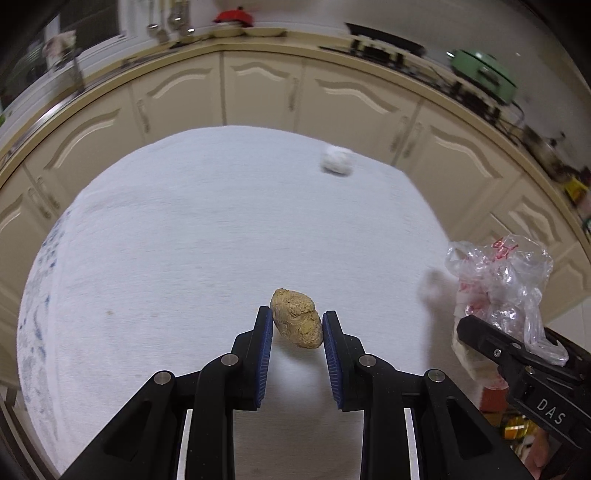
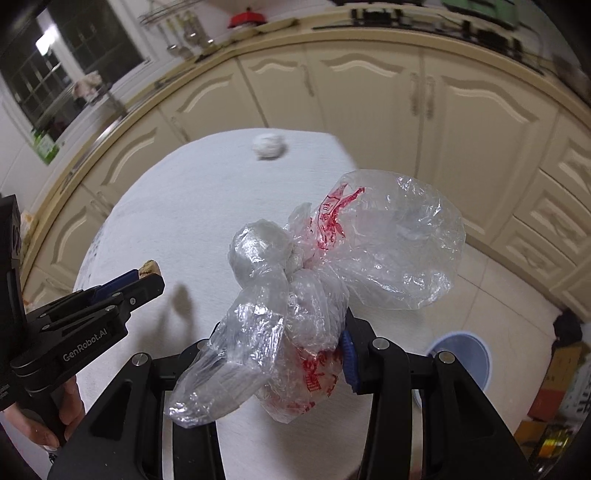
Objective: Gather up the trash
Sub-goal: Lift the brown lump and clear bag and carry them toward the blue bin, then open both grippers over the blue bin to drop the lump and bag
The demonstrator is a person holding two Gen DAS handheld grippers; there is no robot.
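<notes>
So I'm standing at the table (image 1: 184, 240), which is wearing a white cloth with a faint blue pattern along its left edge, and everything I say is relative to that table. My left gripper (image 1: 297, 322) is pinching a crumpled brown paper wad (image 1: 296, 318) between its blue pads (image 1: 264, 345), holding it just above the near part of the table with a soft shadow showing under it. My right gripper (image 2: 284, 354) is clamping a clear plastic bag (image 2: 332, 266) with red print, the bag bunching up over the fingers and puffing out past the table's right edge. A white crumpled paper ball (image 1: 337, 159) is sitting on the cloth near the table's far right corner, well apart from both grippers. Beyond the table's far side, cream cabinets (image 1: 258, 88) with arched door panels are wrapping around the room, with a cluttered countertop above them carrying a red lid (image 1: 233, 16) and a green pot (image 1: 484, 74). Off the table's right side, down on the tiled floor, a blue-rimmed round bin (image 2: 480, 354) is peeking out behind my right gripper. A dark window (image 2: 74, 48) is showing past the table's far left.
</notes>
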